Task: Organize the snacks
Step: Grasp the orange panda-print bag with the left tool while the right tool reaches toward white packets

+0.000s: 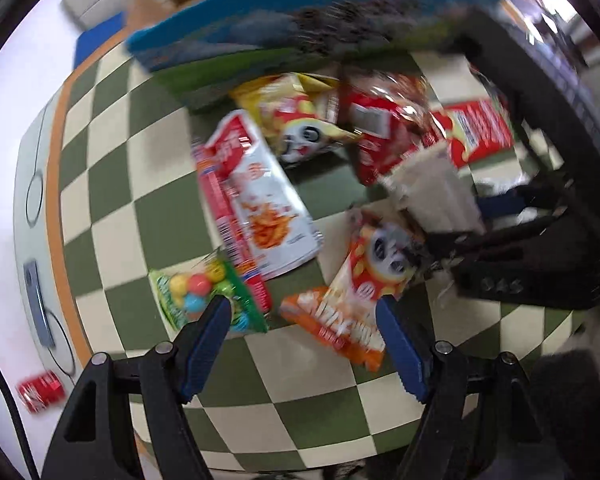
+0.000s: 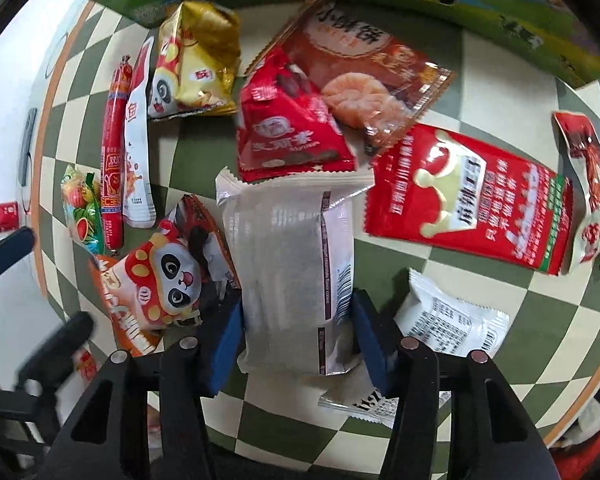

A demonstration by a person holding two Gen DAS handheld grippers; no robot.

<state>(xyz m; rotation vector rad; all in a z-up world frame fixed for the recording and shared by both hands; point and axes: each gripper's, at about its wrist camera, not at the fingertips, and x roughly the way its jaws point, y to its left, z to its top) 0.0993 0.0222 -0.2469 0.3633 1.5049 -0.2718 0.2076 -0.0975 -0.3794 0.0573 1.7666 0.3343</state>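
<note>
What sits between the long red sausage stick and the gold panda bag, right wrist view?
A narrow white pouch lies lengthwise between the sausage stick and the gold panda bag, its top tucked against the bag. It shows clearly in the right wrist view.

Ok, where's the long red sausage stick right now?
Right wrist view, far left: the sausage stick lies between the fruit candy bag and a white pouch.

Right claw (image 2: 296, 336) grips a white snack packet (image 2: 288, 264).

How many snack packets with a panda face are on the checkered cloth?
2. A gold panda packet lies at upper left; an orange panda packet lies at lower left, beside the right claw. Others may be hidden.
</note>
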